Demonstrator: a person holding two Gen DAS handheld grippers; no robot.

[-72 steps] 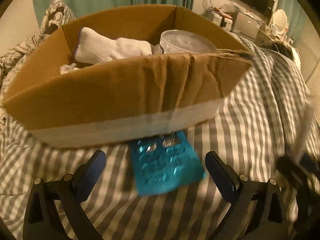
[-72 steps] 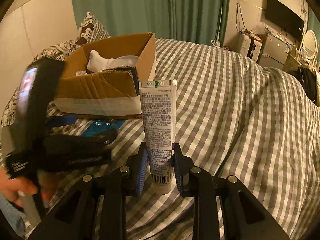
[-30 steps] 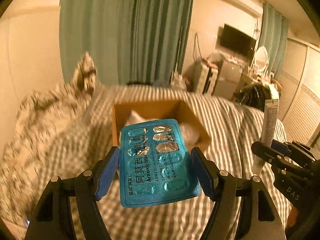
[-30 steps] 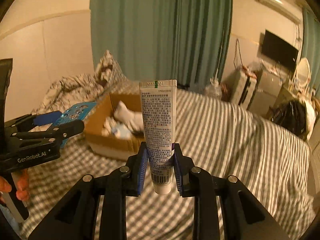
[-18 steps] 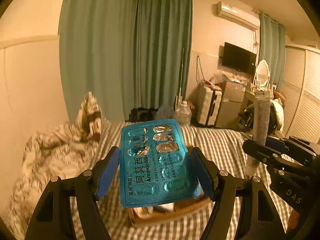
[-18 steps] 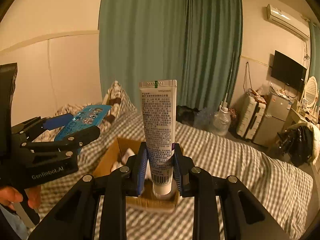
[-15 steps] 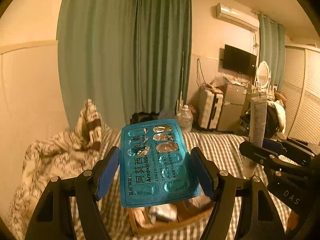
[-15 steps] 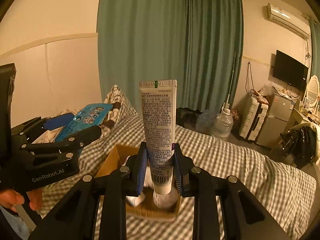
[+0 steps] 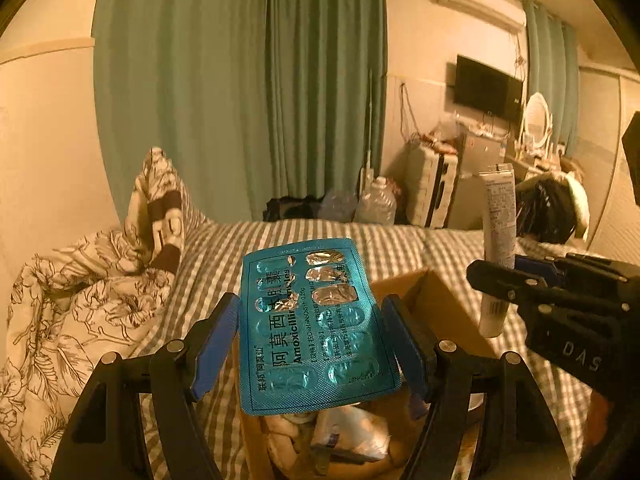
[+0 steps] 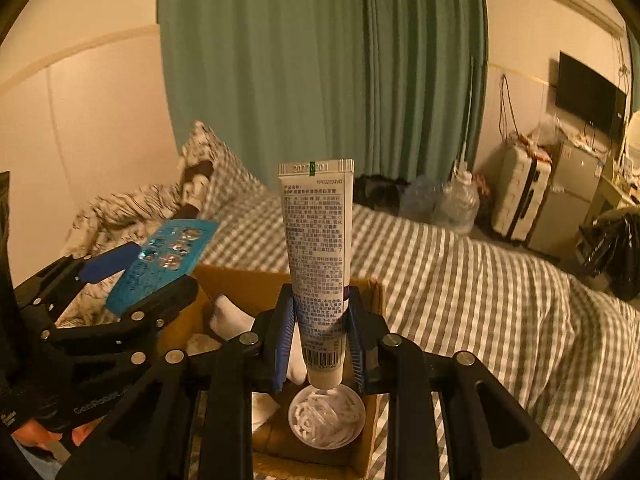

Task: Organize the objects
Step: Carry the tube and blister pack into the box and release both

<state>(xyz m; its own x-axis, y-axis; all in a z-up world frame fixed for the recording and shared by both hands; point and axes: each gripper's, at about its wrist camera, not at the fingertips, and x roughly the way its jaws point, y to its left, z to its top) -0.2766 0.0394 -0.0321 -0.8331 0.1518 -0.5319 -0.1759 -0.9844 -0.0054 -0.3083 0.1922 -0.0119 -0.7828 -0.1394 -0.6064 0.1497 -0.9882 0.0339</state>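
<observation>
Box (image 10: pixel 248 284) now nearer, beneath tube (image 10: pixel 318 264)

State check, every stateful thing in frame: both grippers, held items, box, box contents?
left gripper: shut on blister pack
blister pack: held flat over the box, several pockets already popped
right gripper: shut on tube
tube: held upright, cap end down, above the box
cardboard box: open-topped, on the bed
white sock: lying inside the box
round container: inside the box, under the tube
</observation>
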